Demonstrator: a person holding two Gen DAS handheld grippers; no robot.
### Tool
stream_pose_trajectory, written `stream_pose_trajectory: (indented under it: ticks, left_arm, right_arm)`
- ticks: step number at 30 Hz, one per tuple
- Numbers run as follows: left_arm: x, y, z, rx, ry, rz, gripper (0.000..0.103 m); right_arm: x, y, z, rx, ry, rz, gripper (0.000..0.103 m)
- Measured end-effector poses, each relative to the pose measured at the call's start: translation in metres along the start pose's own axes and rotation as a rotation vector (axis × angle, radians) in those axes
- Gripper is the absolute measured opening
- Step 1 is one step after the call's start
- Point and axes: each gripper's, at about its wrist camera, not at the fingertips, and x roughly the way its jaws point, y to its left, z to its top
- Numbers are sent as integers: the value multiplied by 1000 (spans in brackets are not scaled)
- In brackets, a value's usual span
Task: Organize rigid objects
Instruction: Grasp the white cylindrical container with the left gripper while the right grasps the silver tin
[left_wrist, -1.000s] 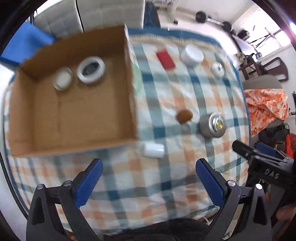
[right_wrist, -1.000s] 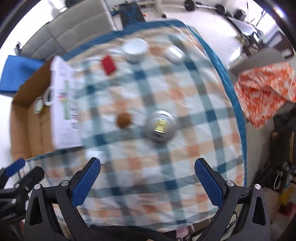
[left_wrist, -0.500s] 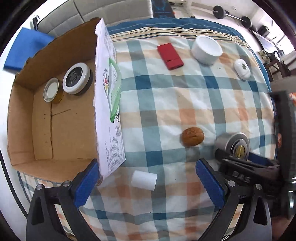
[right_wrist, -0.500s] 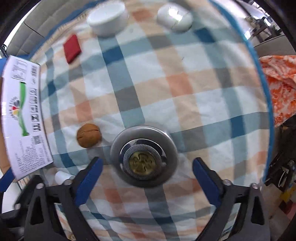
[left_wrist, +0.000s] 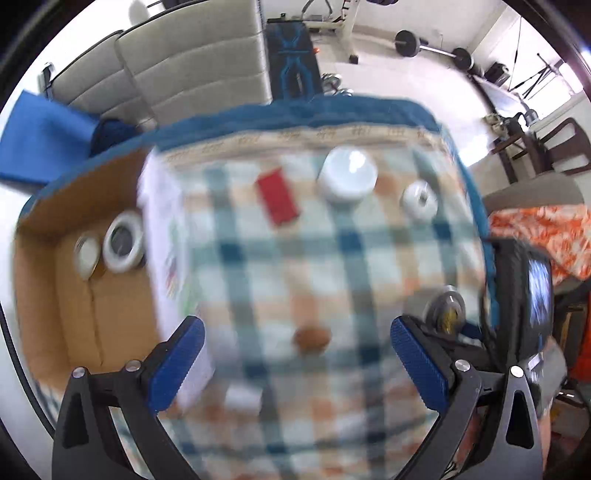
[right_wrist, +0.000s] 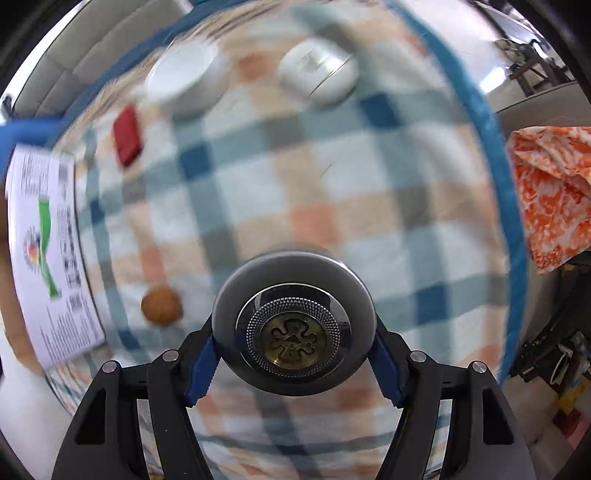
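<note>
My right gripper (right_wrist: 293, 360) is shut on a round silver tin (right_wrist: 293, 328) with a brass centre, its blue pads against both sides; the tin also shows in the left wrist view (left_wrist: 445, 310). My left gripper (left_wrist: 295, 365) is open and empty above the checked cloth. A brown walnut-like ball (left_wrist: 311, 338) lies just ahead of it, also in the right wrist view (right_wrist: 161, 305). A red block (left_wrist: 277, 199), a white bowl (left_wrist: 348, 177) and a white oval case (left_wrist: 420, 201) lie farther back. A cardboard box (left_wrist: 55, 314) at the left holds two round lidded jars (left_wrist: 123, 243).
A small white cylinder (left_wrist: 243, 397) lies low near the box's printed white flap (left_wrist: 166, 236). The table's far edge has a blue border (left_wrist: 295, 110). Orange patterned cloth (right_wrist: 554, 188) lies off the right side. Grey chairs (left_wrist: 184, 62) stand behind.
My right gripper has closed in on the silver tin and shut on it. The left gripper has pulled back and tilted up, so more of the room shows.
</note>
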Motion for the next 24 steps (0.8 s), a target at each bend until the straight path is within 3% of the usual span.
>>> stream_pose_trajectory:
  ticks: [7,15,18,19,20,24]
  left_arm:
    - [69,-27,95,61,70,-15,103]
    - [142,-56,134,138,205,3,103]
    - [163,-63,137,167,234,15,86]
    - [172,-64,138,175,254,25,73]
    - [177,-65,138,182,263,39,68]
    - [186,-67,141,200,258,49,68]
  right_arm:
    - [-8,-37,73,114,-40,-27,73]
    - [4,-38,118,144,-11,-42,73]
    - [11,-42,122,147,1,-43,73]
    - [13,-45,120,146,1,-43,73]
    - [14,-45,120,143,2,-43,73]
    - [14,-41,122,129,13,-50,74]
